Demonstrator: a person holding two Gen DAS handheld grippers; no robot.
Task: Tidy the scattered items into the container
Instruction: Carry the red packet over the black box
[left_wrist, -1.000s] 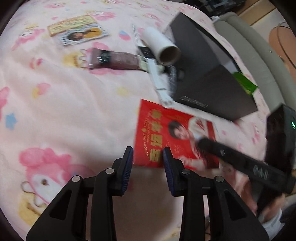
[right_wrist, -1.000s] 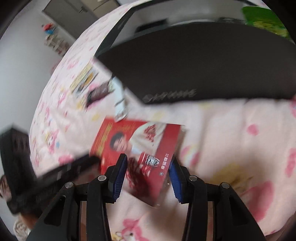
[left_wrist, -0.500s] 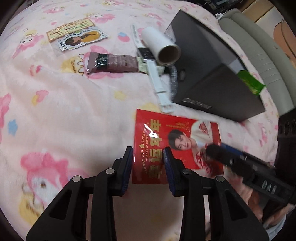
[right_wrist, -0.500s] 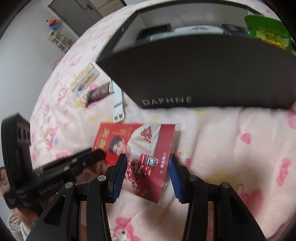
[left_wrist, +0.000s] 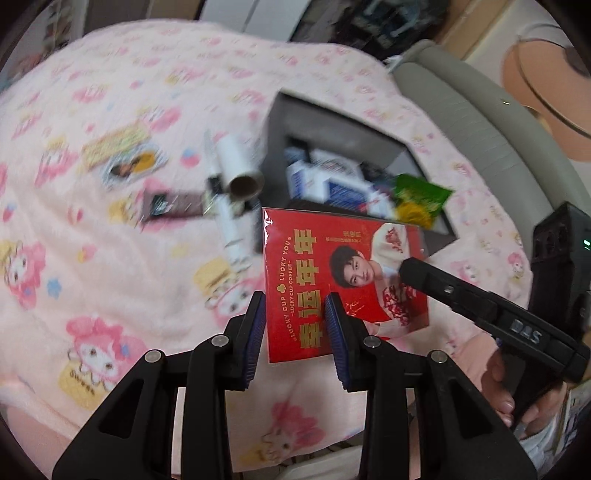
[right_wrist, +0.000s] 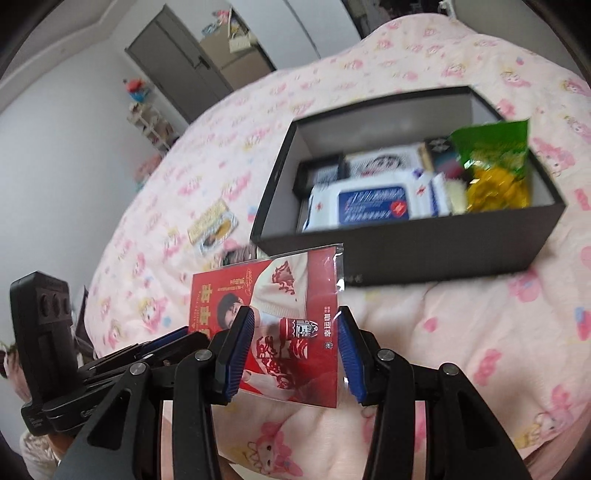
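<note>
A red packet with a man's picture (left_wrist: 343, 280) is lifted off the pink blanket, held flat between both grippers; it also shows in the right wrist view (right_wrist: 284, 325). My left gripper (left_wrist: 295, 328) grips its near edge. My right gripper (right_wrist: 295, 350) grips its other side, and its black finger (left_wrist: 461, 291) lies across the packet. The dark open box (right_wrist: 417, 254) sits just beyond, holding wipes (right_wrist: 369, 206) and a green snack bag (right_wrist: 495, 162).
On the blanket left of the box (left_wrist: 332, 122) lie a cardboard tube (left_wrist: 238, 168), a dark sachet (left_wrist: 173, 205), a white strap (left_wrist: 231, 232) and printed cards (left_wrist: 122, 155). A grey sofa edge (left_wrist: 480, 110) runs behind the box.
The red packet was lying flat on the blanket; now both grippers hold it up in the air. Both cameras have risen, and the inside of the box has come into view.
</note>
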